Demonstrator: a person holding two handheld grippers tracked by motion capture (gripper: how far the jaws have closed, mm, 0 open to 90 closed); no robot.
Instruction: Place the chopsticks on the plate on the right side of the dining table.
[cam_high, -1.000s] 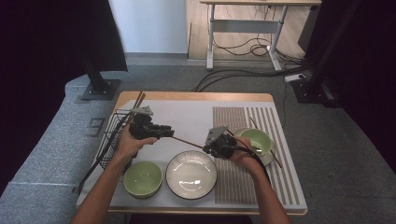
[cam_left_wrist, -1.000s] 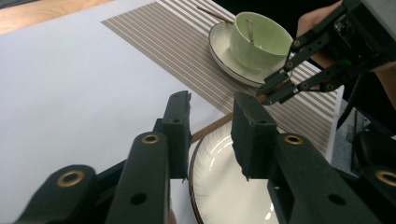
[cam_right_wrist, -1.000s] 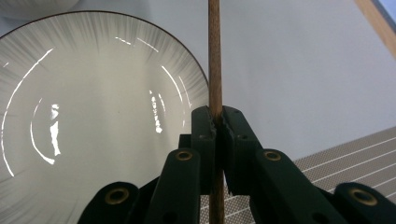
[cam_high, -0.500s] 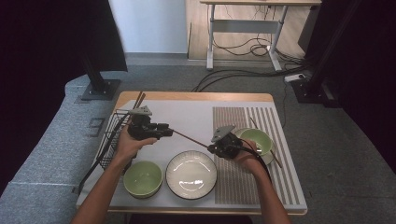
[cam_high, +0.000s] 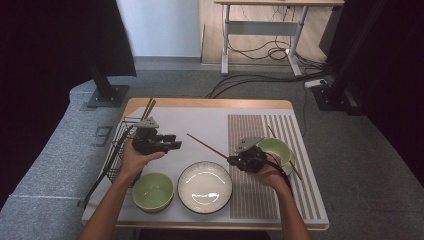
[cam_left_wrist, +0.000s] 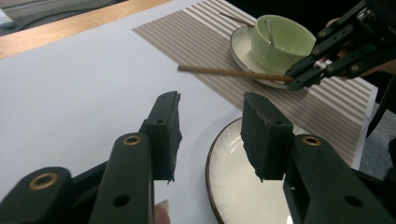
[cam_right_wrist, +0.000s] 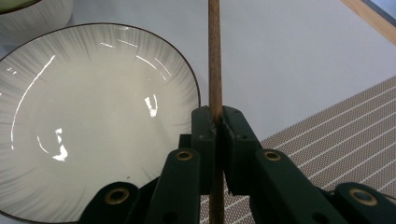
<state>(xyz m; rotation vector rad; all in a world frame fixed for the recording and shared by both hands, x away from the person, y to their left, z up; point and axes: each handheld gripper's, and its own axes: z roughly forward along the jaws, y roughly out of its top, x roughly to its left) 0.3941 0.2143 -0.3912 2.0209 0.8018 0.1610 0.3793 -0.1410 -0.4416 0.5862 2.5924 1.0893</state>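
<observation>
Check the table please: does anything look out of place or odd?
Mostly tidy. One chopstick is held alone in the air, clamped in the right tongs and pointing over the white mat. Another chopstick lies on the striped placemat beside the green cup.

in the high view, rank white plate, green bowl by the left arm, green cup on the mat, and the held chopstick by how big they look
1. white plate, widest.
2. green bowl, clearly smaller across than the plate.
3. green cup, slightly smaller than the bowl, but partly behind the right gripper, so unsure.
4. chopstick: long but very thin, least area.
</observation>
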